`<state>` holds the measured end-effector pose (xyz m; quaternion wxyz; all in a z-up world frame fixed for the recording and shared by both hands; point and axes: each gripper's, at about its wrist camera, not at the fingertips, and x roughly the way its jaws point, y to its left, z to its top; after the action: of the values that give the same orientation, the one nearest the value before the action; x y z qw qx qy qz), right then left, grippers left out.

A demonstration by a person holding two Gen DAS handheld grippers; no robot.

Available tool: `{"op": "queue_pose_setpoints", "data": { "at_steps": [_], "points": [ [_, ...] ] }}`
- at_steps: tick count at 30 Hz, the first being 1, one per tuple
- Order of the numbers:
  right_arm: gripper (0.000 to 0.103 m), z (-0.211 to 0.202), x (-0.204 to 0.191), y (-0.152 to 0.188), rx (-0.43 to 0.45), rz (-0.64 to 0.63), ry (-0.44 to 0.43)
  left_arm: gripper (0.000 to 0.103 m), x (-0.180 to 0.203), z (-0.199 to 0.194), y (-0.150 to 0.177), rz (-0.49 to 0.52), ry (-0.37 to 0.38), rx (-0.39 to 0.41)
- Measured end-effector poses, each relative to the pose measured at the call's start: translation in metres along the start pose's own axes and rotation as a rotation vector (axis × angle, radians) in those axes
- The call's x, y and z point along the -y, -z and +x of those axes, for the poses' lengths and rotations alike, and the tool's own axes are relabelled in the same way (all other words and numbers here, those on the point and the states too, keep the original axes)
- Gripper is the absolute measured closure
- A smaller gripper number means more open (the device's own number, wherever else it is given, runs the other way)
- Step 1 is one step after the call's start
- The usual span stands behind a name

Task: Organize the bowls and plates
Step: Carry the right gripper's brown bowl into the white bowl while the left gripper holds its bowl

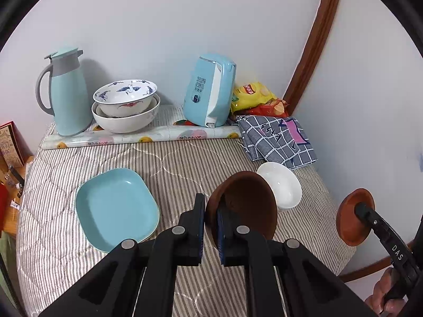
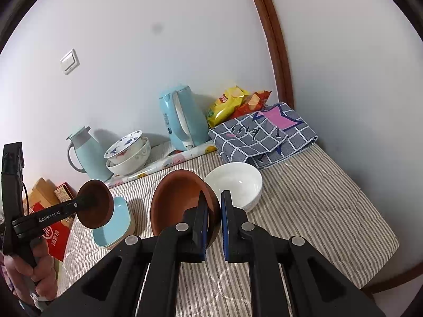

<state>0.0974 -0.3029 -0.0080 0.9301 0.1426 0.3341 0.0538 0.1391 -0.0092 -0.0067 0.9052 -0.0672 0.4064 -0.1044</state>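
since each gripper, left gripper point(image 1: 210, 222) and right gripper point(image 2: 214, 220), pinches only one brown bowl's point(image 1: 246, 206) point(image 2: 179, 200) rim, either could seemingly slip and drop onto the white bowl point(image 2: 235, 185).

— What's around you?
— Plain white walls point(image 2: 158, 52) meet in the far right corner, where a brown wooden trim point(image 2: 275, 52) runs up.
— And on your left?
— A white light switch point(image 2: 69, 61) sits on the far wall. Even, soft light falls on the striped quilted table cover point(image 2: 317, 211).
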Motion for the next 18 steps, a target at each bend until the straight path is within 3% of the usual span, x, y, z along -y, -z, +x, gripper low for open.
{"op": "queue_pose_setpoints", "data": {
  "at_steps": [18],
  "points": [
    [0.094, 0.015, 0.000, -0.011, -0.006, 0.003, 0.006, 0.095, 0.000, 0.010, -0.011, 0.006, 0.005, -0.003]
  ]
}}
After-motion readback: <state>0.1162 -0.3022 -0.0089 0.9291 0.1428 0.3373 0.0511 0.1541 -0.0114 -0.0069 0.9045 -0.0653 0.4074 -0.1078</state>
